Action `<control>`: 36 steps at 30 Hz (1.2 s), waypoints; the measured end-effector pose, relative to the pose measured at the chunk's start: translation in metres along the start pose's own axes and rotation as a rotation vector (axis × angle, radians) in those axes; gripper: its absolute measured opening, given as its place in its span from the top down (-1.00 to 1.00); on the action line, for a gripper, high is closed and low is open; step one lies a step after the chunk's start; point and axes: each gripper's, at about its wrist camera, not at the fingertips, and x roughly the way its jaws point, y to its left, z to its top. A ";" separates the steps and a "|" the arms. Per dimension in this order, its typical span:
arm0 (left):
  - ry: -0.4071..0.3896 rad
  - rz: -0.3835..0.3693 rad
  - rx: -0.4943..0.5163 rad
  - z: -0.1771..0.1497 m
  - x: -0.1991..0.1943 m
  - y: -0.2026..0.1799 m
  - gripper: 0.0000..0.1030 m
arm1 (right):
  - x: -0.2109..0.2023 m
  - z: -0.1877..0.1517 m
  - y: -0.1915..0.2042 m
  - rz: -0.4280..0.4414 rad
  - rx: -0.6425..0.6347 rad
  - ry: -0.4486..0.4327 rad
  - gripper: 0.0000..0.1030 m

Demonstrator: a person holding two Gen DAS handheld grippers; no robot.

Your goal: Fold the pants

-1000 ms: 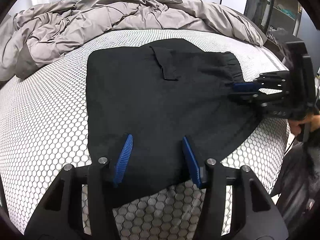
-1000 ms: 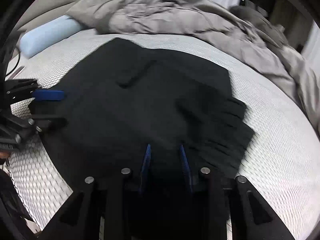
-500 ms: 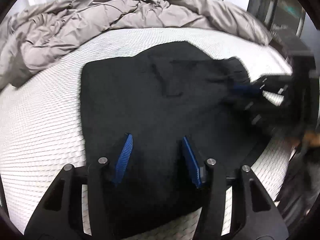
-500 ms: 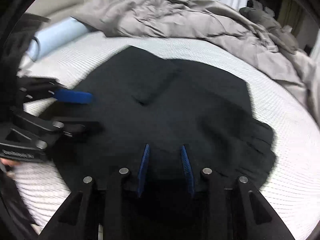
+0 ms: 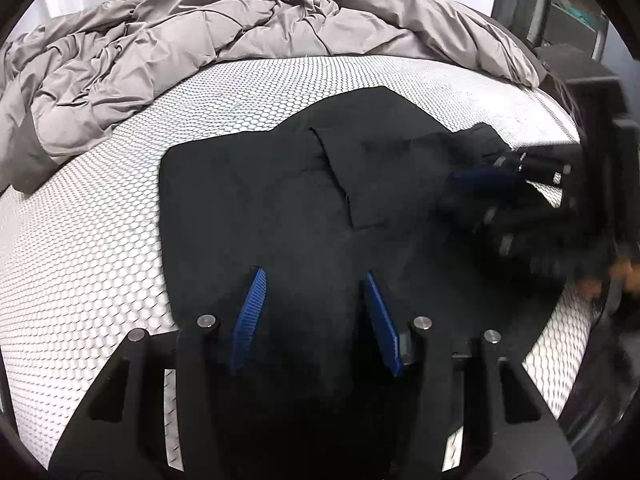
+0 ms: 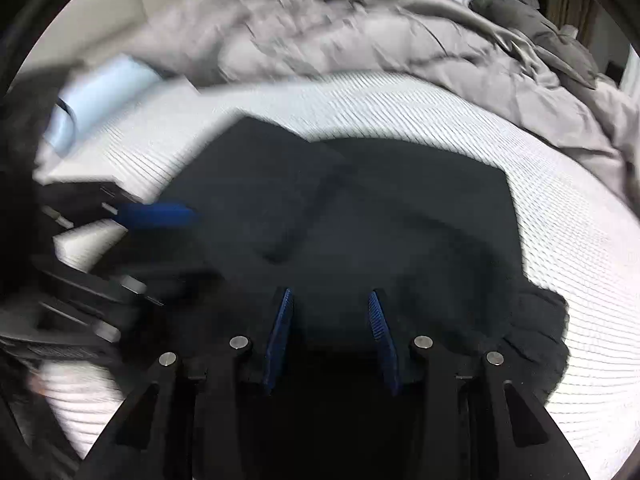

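Note:
Black pants (image 5: 280,200) lie spread on a white honeycomb mattress (image 5: 80,240), with a narrow flap (image 5: 352,184) across the middle and the gathered waistband (image 6: 536,320) toward the right gripper's side. My left gripper (image 5: 312,276) hovers over the near part of the pants, its blue pads well apart and only dark cloth showing between them. My right gripper (image 6: 330,294) is over the waist end. Its jaws are opening, with cloth under and between them but no visible pinch. Each gripper shows blurred in the other's view: the right gripper (image 5: 468,196) and the left gripper (image 6: 160,248).
A crumpled grey duvet (image 5: 200,52) is heaped along the far side of the mattress. A pale blue bolster (image 6: 100,88) lies at the far left of the right wrist view. Dark shelving (image 5: 560,0) stands beyond the bed's right edge. A hand (image 5: 624,272) shows behind the right gripper.
Both grippers have moved forward over the pants, so cloth now fills the space under the left fingers. The right gripper's pads have spread wider apart. The left jaw gap is unchanged.

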 end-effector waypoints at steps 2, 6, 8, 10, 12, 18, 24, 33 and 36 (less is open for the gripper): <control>0.007 -0.010 -0.031 -0.002 -0.005 0.005 0.01 | -0.010 -0.006 -0.018 -0.059 0.021 -0.010 0.25; 0.008 -0.002 -0.036 0.010 -0.012 0.004 0.01 | -0.032 -0.012 -0.048 0.087 0.176 -0.057 0.33; -0.038 0.010 -0.044 0.023 -0.017 0.006 0.01 | -0.036 -0.006 -0.040 0.063 0.162 -0.078 0.30; -0.043 0.039 -0.069 0.039 -0.006 0.015 0.01 | -0.029 0.011 -0.025 0.052 0.117 -0.092 0.29; 0.011 0.060 -0.100 0.045 0.016 0.028 0.03 | -0.013 0.027 -0.017 0.074 0.103 -0.076 0.29; 0.028 0.052 -0.164 0.029 0.014 0.057 0.04 | 0.006 0.014 -0.027 -0.037 -0.011 0.039 0.29; 0.041 0.002 -0.311 -0.011 -0.018 0.076 0.03 | -0.052 -0.034 -0.092 0.000 0.131 -0.057 -0.05; 0.068 -0.269 -0.566 -0.041 -0.007 0.100 0.11 | -0.002 -0.052 -0.153 0.494 0.520 0.017 -0.18; 0.057 -0.295 -0.626 -0.038 -0.002 0.111 0.34 | 0.017 -0.045 -0.152 0.584 0.565 0.017 0.05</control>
